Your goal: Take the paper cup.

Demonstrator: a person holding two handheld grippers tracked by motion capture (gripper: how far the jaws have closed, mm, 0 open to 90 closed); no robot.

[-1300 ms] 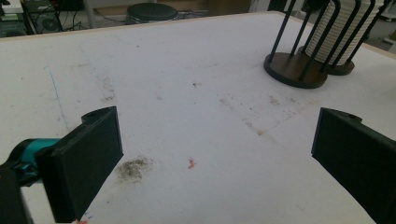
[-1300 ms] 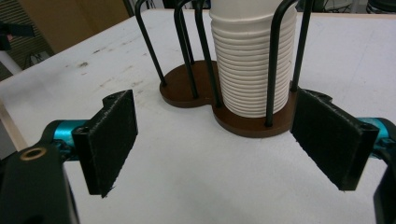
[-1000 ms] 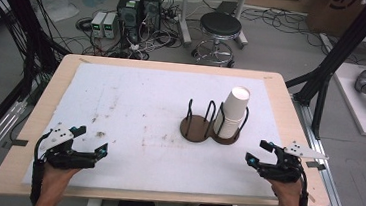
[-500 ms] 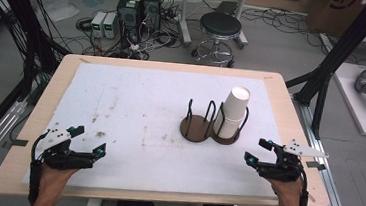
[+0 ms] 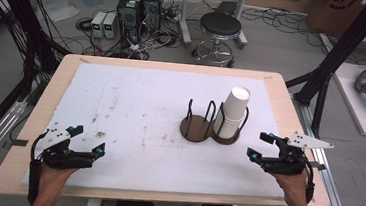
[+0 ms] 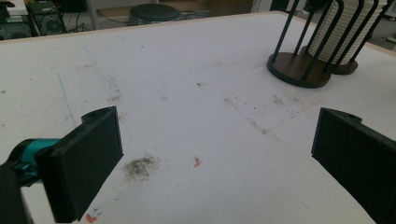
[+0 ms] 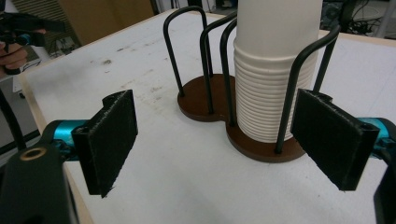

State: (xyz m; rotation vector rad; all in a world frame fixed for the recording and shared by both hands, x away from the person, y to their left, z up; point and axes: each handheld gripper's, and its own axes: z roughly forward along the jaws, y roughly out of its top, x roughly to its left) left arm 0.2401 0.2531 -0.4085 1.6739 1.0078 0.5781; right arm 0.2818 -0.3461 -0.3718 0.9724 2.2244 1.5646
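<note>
A stack of white paper cups stands upright in the right bay of a dark brown two-bay wire holder. The holder's left bay is empty. My right gripper hovers open near the table's front right, a short way right of the holder, its jaws pointing at the cups. My left gripper is open at the front left, low over the white mat, with nothing between its jaws.
A stained white mat covers the wooden table. Behind the table stand a round stool, computer boxes and cables. Black frame posts rise at both sides.
The left gripper has shifted slightly and stays low at the front left. The right gripper has barely moved. Cups and holder are unchanged.
</note>
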